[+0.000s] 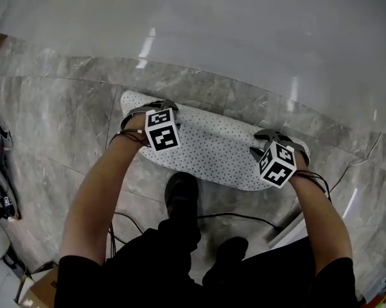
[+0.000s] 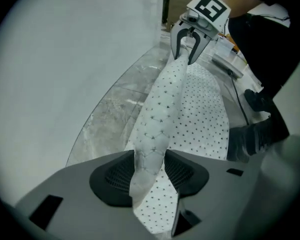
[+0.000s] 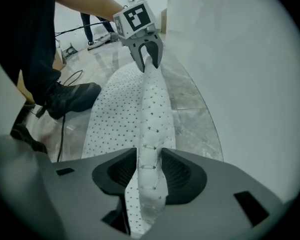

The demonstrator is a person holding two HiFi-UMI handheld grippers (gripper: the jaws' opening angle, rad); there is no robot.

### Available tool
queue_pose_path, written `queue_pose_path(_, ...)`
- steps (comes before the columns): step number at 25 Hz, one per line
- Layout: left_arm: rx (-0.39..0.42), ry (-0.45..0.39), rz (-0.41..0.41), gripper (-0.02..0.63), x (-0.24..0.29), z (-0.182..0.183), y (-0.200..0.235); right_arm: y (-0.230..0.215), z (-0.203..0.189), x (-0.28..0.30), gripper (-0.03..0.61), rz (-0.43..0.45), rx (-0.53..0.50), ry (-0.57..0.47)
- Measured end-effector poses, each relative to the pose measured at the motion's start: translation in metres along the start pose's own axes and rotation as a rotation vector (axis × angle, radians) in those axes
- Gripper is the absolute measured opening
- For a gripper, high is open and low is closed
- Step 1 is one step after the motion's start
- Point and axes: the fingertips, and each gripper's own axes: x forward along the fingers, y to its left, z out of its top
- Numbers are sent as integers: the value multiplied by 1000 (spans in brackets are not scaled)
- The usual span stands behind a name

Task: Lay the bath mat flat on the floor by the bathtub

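Observation:
The bath mat (image 1: 212, 151), white with small dark dots, lies on the grey marble floor along the curved white bathtub (image 1: 218, 24). Its tub-side edge is lifted into a ridge between the two grippers. My left gripper (image 1: 155, 108) pinches the mat's left end. In the left gripper view that fold (image 2: 154, 129) sits squeezed between the pads of my left gripper (image 2: 149, 173). My right gripper (image 1: 276, 137) grips the right end. The right gripper view shows the same ridge (image 3: 152, 114) clamped in my right gripper (image 3: 150, 173). Each gripper shows in the other's view, biting the far end.
The person's black shoes (image 1: 182, 194) stand just behind the mat, with a black cable (image 1: 244, 217) on the floor between them. Dark gear (image 1: 0, 172) lies at the left edge and a cardboard box (image 1: 38, 289) at the bottom left.

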Motion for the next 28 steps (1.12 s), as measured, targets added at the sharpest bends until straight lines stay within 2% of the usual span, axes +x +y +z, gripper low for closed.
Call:
queue_pose_path(5,113,40,19,181,-16,-9,-37,33,0,-26,192,166,-22,-22)
queue_pose_path(8,130,55,-35,179,-22,-17,-70,46,0,-48,190,318,45,-96)
queue_pose_path(9,132,58,-62,179,-22,-19,-81,42,0,-54,189,341,88,-137)
queue_pose_path(11,138,62,-103,175,-19,-21,-98,18,1,-60,192,322,206,-222)
queue_pose_path(13,144,66,-136,176,-18,-22,-106,-10,-2,-52,226,273,325,-250)
queue_pose_path(15,141,69,-175,180,-19,-21,-111,-21,-12,-31,288,267,401,-196)
queue_pose_path(18,161,87,-235,191,-20,-22,-119,-5,-26,-1,317,350,447,-76)
queue_pose_path(21,191,110,-312,217,-22,-27,-129,22,-31,17,319,377,390,-3)
queue_pose_path(24,86,58,-448,221,-35,-23,-134,43,-37,32,319,328,276,58)
queue_pose_path(25,30,8,-452,221,-39,-17,-126,47,-38,35,321,312,242,74)
queue_pose_path(26,-28,-50,-423,221,-42,-9,-113,50,-39,35,322,299,209,85)
queue_pose_path(28,-96,-115,-314,221,-41,2,-80,52,-36,32,322,286,165,95)
